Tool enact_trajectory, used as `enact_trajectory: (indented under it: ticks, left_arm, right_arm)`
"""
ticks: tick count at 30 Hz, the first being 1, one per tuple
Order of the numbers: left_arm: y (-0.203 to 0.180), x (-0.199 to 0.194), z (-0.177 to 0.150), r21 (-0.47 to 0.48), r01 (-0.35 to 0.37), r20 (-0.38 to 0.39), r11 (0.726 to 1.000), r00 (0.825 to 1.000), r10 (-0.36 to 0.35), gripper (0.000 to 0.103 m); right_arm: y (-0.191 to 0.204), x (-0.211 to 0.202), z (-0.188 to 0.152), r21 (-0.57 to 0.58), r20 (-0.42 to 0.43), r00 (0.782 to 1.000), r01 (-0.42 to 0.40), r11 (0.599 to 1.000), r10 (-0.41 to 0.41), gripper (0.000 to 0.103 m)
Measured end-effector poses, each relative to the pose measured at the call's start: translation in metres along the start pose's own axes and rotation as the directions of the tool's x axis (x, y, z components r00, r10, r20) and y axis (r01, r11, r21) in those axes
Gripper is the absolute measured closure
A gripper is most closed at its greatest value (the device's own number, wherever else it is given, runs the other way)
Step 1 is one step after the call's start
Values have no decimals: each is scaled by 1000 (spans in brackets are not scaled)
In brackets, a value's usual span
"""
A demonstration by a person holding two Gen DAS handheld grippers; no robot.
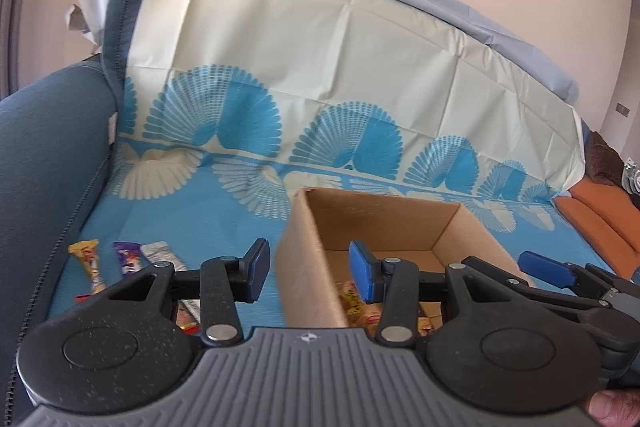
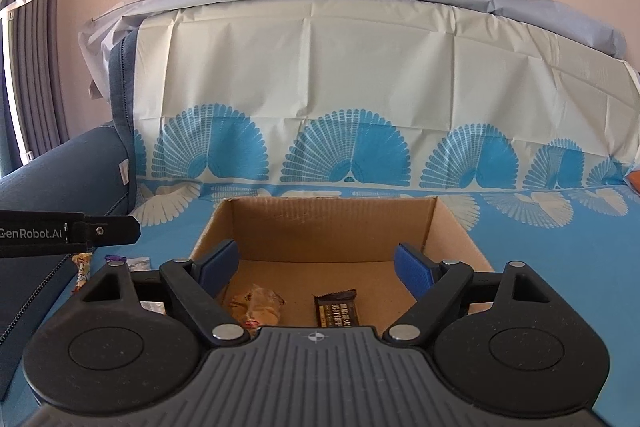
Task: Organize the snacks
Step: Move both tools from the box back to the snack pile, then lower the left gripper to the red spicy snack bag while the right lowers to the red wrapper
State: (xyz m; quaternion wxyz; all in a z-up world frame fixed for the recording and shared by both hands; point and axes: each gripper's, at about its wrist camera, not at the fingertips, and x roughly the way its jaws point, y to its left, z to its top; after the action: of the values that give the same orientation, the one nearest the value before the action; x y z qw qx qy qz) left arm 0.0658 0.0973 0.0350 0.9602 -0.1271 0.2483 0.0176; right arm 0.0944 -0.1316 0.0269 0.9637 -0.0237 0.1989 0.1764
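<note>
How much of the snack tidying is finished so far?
Partly done. A dark chocolate bar and a tan wrapped snack already lie in the cardboard box. Nothing is in hand: the left gripper and right gripper are open. Several wrapped snacks wait on the blue cloth.

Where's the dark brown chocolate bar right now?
In the right wrist view, the dark brown chocolate bar wrapper lies on the floor of the open cardboard box, near the front, just right of a crumpled tan snack wrapper.
</note>
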Motion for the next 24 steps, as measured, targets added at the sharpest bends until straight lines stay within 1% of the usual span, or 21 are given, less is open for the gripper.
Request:
enact_trajectory:
  ticks: [1, 2, 3, 6, 8, 9, 12, 14, 16, 17, 19, 20, 24]
  left_arm:
    - [5, -2, 0, -1, -9, -1, 1000, 1000, 9, 54]
    - [12, -3, -1, -4, -20, -7, 1000, 1000, 20, 54]
    - [18, -4, -2, -11, -28, -13, 1000, 1000, 27, 53]
    - [40, -7, -5, -40, -48, -35, 998, 998, 47, 46]
    - [56, -7, -9, -63, -64, -55, 996, 997, 61, 46]
    - [65, -6, -11, -74, -84, -77, 994, 994, 78, 46]
    - [95, -4, -13, -135, -146, -132, 980, 983, 128, 48]
    - [118, -5, -11, -197, -173, -148, 965, 978, 145, 53]
    - [137, -6, -12, -248, -196, -163, 949, 974, 159, 64]
    - [145, -7, -12, -269, -210, -169, 940, 971, 168, 66]
    - [155, -7, -13, -287, -232, -184, 929, 966, 184, 71]
    - [159, -6, -14, -289, -239, -192, 927, 963, 189, 71]
    - [161, -3, -16, -259, -251, -209, 933, 957, 200, 71]
  right_arm:
    - [6, 1, 0, -1, -3, 1000, -9, 1000, 9, 29]
    - [12, 2, -1, 1, -4, 1000, -19, 1000, 19, 34]
    - [19, 3, 0, 5, -3, 999, -32, 999, 32, 39]
    - [39, 5, -2, 4, -6, 997, -71, 997, 71, 47]
    - [53, 7, -3, 2, -14, 995, -102, 995, 102, 52]
    - [60, 9, -4, 1, -18, 993, -117, 993, 117, 53]
    - [81, 11, -7, -13, -32, 986, -167, 986, 166, 54]
    - [96, 12, -9, -32, -38, 979, -202, 979, 201, 54]
    - [109, 13, -11, -51, -46, 972, -232, 971, 230, 54]
    - [114, 14, -11, -58, -50, 969, -246, 968, 243, 54]
    - [125, 17, -14, -66, -65, 962, -271, 960, 266, 54]
    - [130, 19, -15, -67, -72, 959, -280, 958, 276, 54]
    - [147, 28, -22, -58, -103, 946, -314, 948, 307, 54]
